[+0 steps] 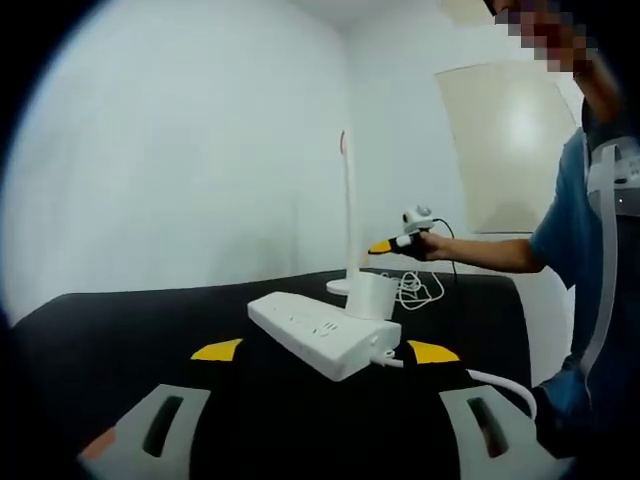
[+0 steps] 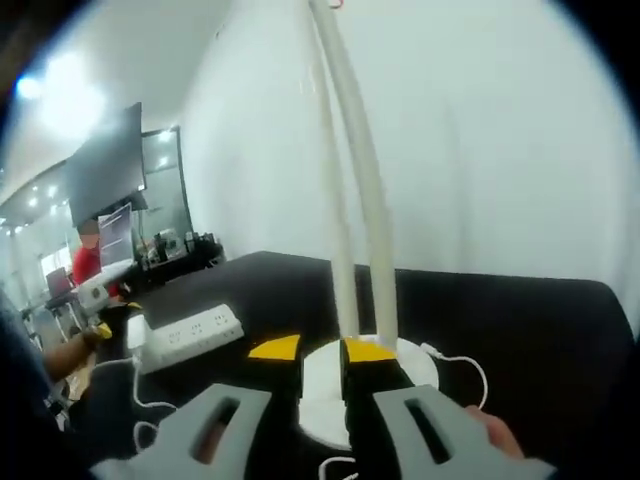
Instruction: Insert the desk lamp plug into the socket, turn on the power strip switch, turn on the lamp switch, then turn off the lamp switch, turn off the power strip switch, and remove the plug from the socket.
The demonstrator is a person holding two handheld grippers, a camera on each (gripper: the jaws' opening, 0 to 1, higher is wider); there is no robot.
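The white rectangular plastic power strip (image 1: 322, 335) lay on the black-covered table (image 1: 120, 330), and a white boxy plug adapter (image 1: 370, 296) already stood in a socket near its far end, so the plugging-in looked done. The step in hand seemed to be one of the lamp-switch presses. In the right gripper view, the right gripper (image 2: 322, 350) hung low over the round white base (image 2: 325, 395) of the tall white desk lamp (image 2: 355, 180), its yellow-tipped jaws close together with only a narrow gap and nothing clamped between them. A thin white cord (image 2: 470, 375) curled beside the base. Whether the lamp was lit could not be told, nor where exactly its switch sat on the base. The next move probably called for a short, straight press onto the switch without nudging the light base sideways. In the left gripper view, the left gripper (image 1: 322, 351) hovered just in front of the strip's near end, its jaws spread wide and holding nothing, one tip on either side of the strip's corner, well placed for the strip's switch later. There the person's outstretched forearm (image 1: 490, 252) reached toward the lamp stem, carrying the right gripper.
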